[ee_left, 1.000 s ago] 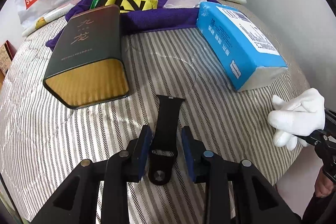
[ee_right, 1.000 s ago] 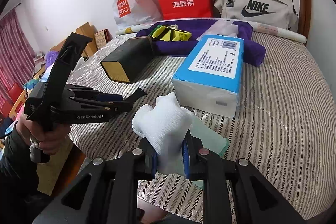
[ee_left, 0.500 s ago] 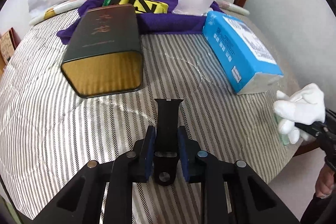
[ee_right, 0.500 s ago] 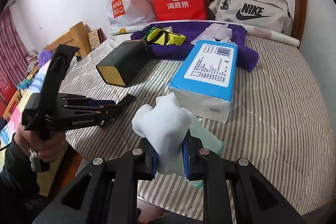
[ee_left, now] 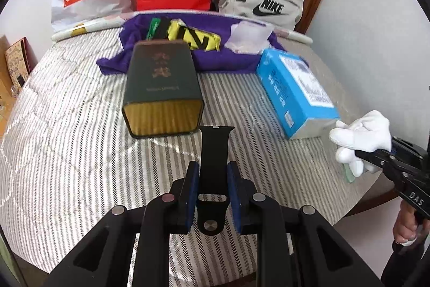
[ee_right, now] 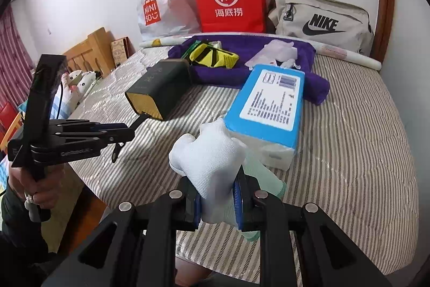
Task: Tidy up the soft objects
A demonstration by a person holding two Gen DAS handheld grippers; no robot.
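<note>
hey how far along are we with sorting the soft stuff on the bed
Partway, it seems. Looks done: the yellow-black cloth and a pale item lie on the purple towel. In hand: the left gripper is shut on the black strap, the right gripper on the white sock. Left: placing both.

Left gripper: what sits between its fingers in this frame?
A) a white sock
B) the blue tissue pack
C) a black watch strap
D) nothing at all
C: in the left wrist view the left gripper has its blue pads closed against the sides of the black watch strap, while the white sock is clamped in the right gripper and the blue tissue pack lies on the bed.
</note>
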